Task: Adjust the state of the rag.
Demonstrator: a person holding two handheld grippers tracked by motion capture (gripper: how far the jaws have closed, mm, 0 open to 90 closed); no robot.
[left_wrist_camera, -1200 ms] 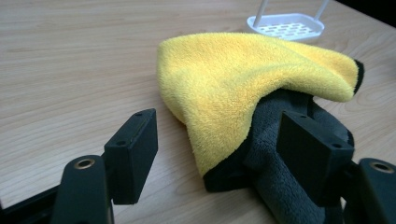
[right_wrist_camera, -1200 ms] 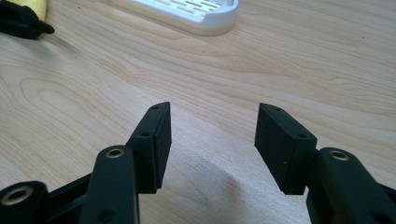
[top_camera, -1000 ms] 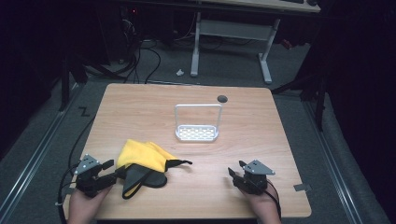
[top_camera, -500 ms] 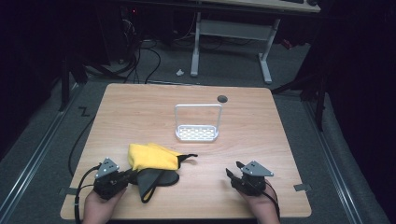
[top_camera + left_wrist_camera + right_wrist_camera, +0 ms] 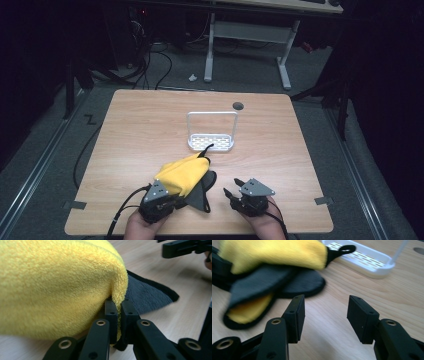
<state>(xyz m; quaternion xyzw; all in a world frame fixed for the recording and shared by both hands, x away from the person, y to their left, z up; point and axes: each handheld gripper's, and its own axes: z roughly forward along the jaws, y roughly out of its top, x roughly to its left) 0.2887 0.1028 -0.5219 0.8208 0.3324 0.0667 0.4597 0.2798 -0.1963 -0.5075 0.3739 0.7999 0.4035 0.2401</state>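
Observation:
A yellow cloth (image 5: 182, 174) with a dark grey underside and a black hanging loop lies bunched near the table's front edge. My left gripper (image 5: 176, 198) is at its front left, shut on a fold of the yellow cloth (image 5: 57, 285). In the left gripper view the jaws (image 5: 117, 305) pinch the edge tightly. My right gripper (image 5: 231, 187) stands open just right of the cloth, touching nothing. In the right gripper view its fingertips (image 5: 326, 300) have bare table between them, and the cloth (image 5: 274, 252) lies ahead to the left.
A white wire-handled rack (image 5: 211, 142) stands at the middle of the wooden table (image 5: 140, 125), just beyond the cloth's loop, and appears again as the rack (image 5: 367, 262). A round cable hole (image 5: 238, 106) sits behind it. Dark floor, cables and a desk frame surround the table.
My left gripper closed on the cloth and moved right along the front edge, bunching the cloth and pulling it rightward. The right gripper shifted a little left toward it.

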